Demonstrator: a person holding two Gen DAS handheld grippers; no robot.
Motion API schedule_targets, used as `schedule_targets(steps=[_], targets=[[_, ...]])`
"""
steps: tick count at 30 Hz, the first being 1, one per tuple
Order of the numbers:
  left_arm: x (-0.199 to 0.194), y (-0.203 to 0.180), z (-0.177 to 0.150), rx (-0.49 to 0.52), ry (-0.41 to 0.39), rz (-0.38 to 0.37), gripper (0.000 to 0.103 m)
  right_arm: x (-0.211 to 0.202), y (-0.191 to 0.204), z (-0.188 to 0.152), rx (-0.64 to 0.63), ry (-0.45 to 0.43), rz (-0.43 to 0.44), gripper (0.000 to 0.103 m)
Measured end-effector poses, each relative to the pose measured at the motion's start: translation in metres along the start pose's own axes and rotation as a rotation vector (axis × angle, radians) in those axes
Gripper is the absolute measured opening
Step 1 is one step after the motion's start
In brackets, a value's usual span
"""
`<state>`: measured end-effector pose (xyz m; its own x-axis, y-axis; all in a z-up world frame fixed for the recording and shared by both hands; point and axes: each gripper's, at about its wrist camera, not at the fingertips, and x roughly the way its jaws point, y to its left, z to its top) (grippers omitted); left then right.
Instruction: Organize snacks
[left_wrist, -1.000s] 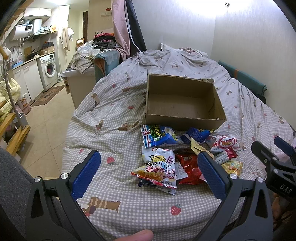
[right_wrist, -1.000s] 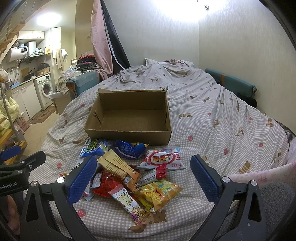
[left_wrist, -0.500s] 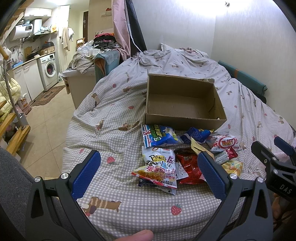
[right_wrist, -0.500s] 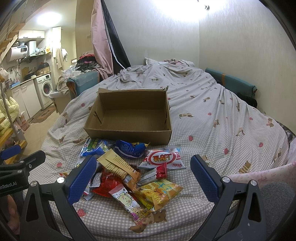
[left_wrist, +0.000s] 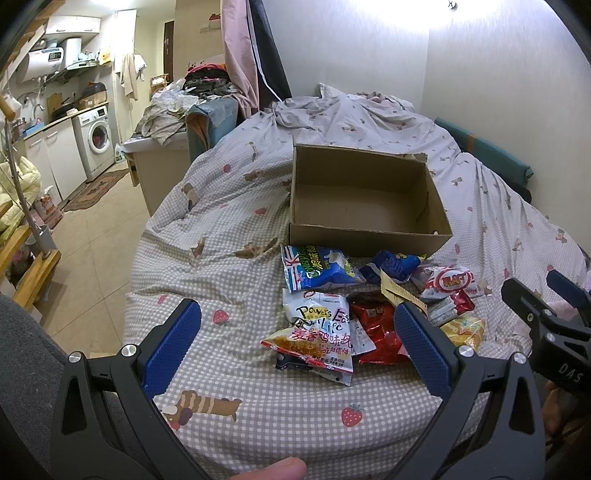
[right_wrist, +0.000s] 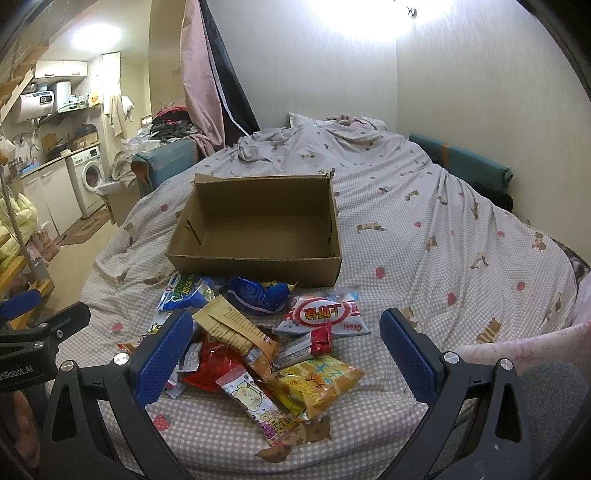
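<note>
Hovering both grippers, left (left_wrist: 295, 334) and right (right_wrist: 286, 350), wide open over the snack pile (right_wrist: 258, 332), box (right_wrist: 255, 225) beyond totally empty, haven't started.

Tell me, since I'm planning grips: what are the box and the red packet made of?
The box looks like matte brown corrugated cardboard, with raw cut edges. The red packet seems to be glossy plastic or foil film: it is crinkled and glints.
</note>
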<state>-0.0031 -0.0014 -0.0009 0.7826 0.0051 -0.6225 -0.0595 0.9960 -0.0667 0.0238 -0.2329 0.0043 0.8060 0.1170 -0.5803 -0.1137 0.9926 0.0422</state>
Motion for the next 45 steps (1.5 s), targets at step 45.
schedule_targets(steps=[45], targets=[[0.2,-0.021,-0.002,-0.031,0.776,-0.05,0.089,0.148,-0.105,0.018,0.383,0.604,0.211,0.073]])
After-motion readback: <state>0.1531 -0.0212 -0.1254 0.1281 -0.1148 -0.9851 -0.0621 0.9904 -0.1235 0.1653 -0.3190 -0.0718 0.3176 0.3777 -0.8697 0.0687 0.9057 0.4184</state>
